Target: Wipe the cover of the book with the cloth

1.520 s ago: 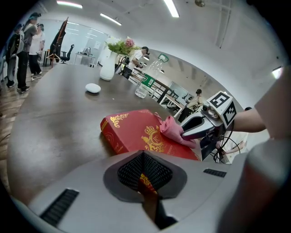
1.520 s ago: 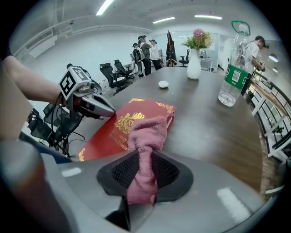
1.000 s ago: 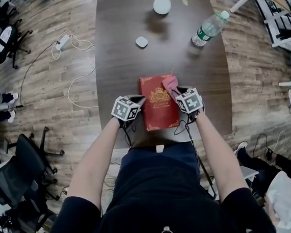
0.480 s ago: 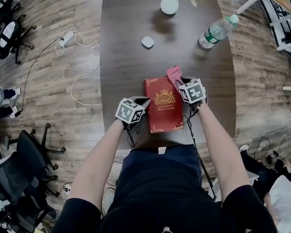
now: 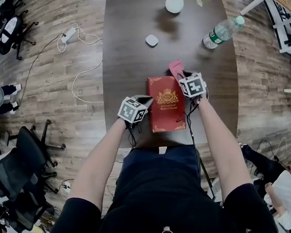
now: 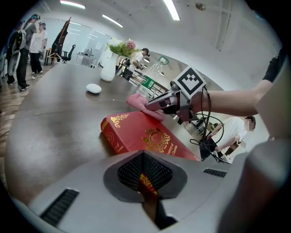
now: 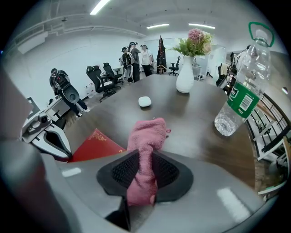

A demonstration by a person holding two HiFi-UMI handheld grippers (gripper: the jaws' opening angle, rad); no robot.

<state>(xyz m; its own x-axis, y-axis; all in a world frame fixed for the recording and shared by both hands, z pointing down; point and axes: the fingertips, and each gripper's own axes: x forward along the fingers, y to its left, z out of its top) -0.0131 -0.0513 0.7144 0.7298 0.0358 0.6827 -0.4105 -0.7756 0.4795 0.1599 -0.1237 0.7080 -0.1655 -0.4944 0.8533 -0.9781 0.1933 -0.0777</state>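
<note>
Your left tool stays clenched on the left edge of the book, mid-frame on the tabletop. Your right tool, gripping the cloth, has slid past the cover's upper right corner. That stroke looks finished; the rest of the cover probably still needs wiping.

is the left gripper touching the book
Touching. The left gripper view shows the left gripper with its jaws shut on the near edge of the book: a strip of red and gold cover sits between them.
</note>
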